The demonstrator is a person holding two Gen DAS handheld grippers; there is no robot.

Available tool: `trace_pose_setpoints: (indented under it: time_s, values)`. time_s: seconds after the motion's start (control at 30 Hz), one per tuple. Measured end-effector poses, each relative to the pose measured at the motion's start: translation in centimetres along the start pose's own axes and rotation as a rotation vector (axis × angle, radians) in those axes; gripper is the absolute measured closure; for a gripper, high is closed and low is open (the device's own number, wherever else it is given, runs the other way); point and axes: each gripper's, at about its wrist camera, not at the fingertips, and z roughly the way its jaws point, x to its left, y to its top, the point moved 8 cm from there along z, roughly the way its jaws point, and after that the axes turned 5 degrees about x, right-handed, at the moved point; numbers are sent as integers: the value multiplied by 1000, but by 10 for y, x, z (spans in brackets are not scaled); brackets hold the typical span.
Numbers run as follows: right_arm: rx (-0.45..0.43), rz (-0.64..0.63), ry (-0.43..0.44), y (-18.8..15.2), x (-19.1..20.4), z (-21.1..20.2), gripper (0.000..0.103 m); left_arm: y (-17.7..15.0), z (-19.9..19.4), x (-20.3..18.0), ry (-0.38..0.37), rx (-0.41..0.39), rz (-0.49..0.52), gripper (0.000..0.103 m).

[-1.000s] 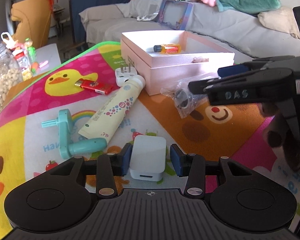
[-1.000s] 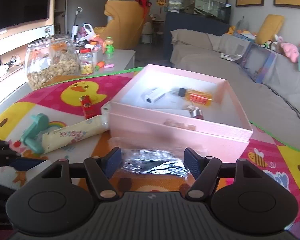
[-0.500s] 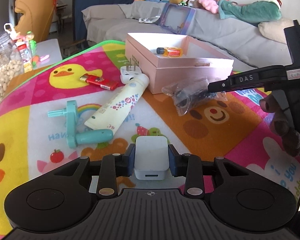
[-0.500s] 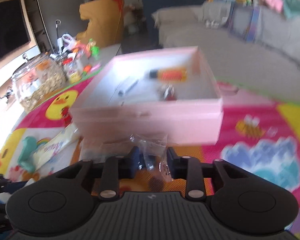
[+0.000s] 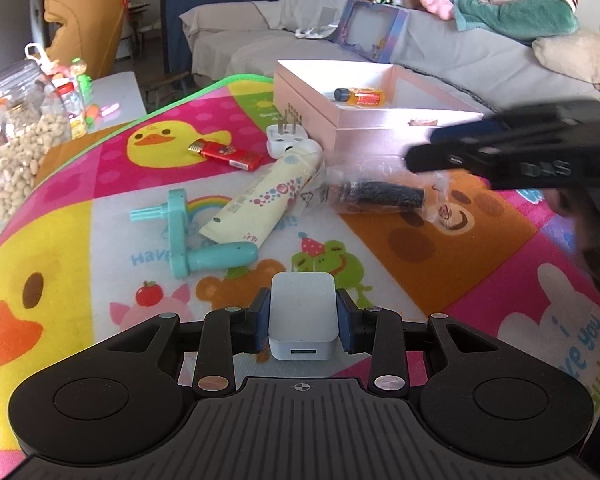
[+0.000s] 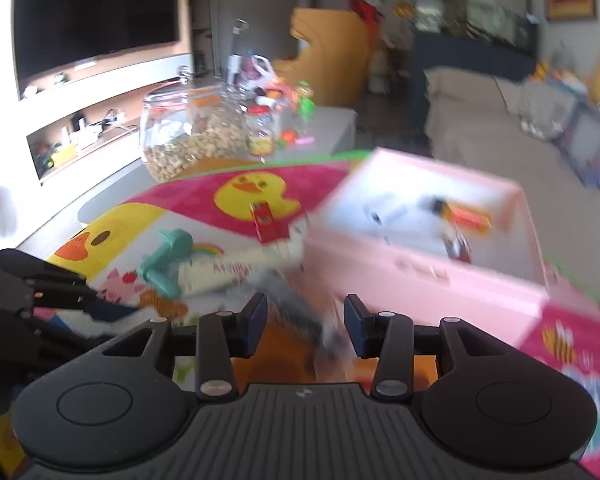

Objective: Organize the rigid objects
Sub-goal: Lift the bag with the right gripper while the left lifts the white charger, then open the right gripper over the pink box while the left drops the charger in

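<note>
Since the earlier frame, both grippers have lifted. Far right, the pink box [image 5: 380, 120] waits open for sorting. Right gripper [image 6: 306, 326] fingers stand apart around the blurred plastic bag [image 5: 376, 196]; left gripper [image 5: 303, 320] fingers clamp the white charger [image 5: 303, 314] above the desk's mat [image 5: 440, 248].

My left camera sits low behind my left claw [image 5: 303, 316], close over the mat [image 5: 440, 248], facing the sofa [image 5: 260, 40]. My right camera looks from the mat's other side toward the TV [image 6: 96, 8], blurred. Both catch the pink box [image 5: 380, 128], the tube [image 5: 268, 200], and each other's claw.
</note>
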Motion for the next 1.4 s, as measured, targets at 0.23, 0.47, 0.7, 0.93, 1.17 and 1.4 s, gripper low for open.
trace_pose_setpoints:
  time_s: [0.23,0.47,0.7,0.93,1.17,1.4]
  values:
    - [63,-238,6,20,26,48,46,-3,-5,2,-13,-11,-13,66]
    - [195,-107,49,5,17,72,80,-7,-12,-3,-45,-17,-6,66]
    - [140,25,54,-14,6,-2,83,-7,-30,-34,-113,-57,69,66]
    - [-90,104,-3,8,-24,-111,92,58,-82,-78,-180,-238,191,66]
    - [-347,190,-69,67,-70,-165,92,171,-99,-88,-116,-437,201,66]
    - [-390,258,-136,120,-124,-133,92,248,-46,-89,-116,-412,166,66]
